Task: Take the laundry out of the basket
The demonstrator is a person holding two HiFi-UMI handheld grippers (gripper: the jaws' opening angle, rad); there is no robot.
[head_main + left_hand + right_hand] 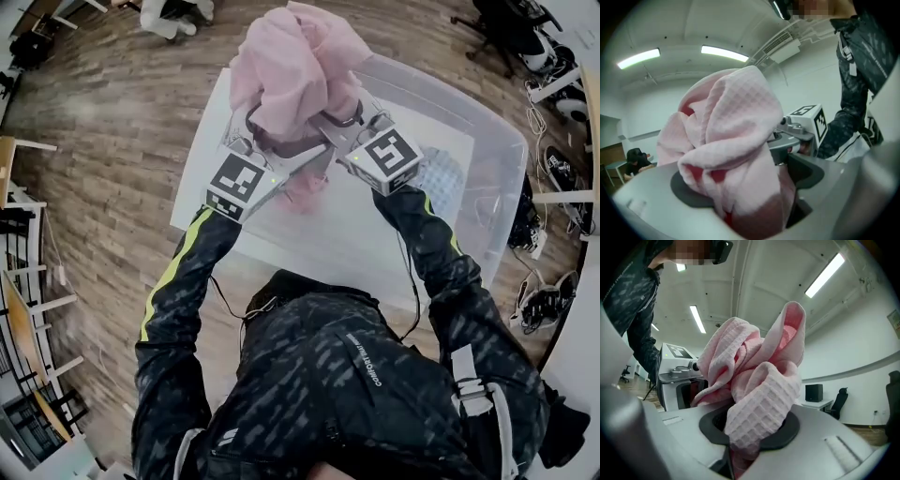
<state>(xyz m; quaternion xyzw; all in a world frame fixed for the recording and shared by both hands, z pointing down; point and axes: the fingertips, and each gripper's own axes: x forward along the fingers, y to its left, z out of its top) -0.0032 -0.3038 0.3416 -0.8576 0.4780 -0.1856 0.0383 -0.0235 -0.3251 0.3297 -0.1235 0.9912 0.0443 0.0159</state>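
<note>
In the head view, the pink towel (295, 66) is bunching up in a big lump, and it is hiding the tips of the left gripper (261, 133) and the right gripper (342, 117). Both grippers are biting the towel from below, close side by side. The clear basket (492, 178) is sitting under the grippers and out past them, and the person's arms are covering part of it. A pale cloth (441, 178) is lying inside the basket, just beside the right gripper and lower down, but it is too blurry to say what it is. In the left gripper view, the left gripper (745, 187) is squeezing the towel (731, 126), which is filling the gap and spilling up over the jaws, so their tips are hard to see. The right gripper (799, 129) is peeking out just past the towel. In the right gripper view, the right gripper (750, 427) is pinching the towel (754, 376) too. The lump is rising above its jaws, and the left gripper (677, 373) is showing half hidden behind the towel.
</note>
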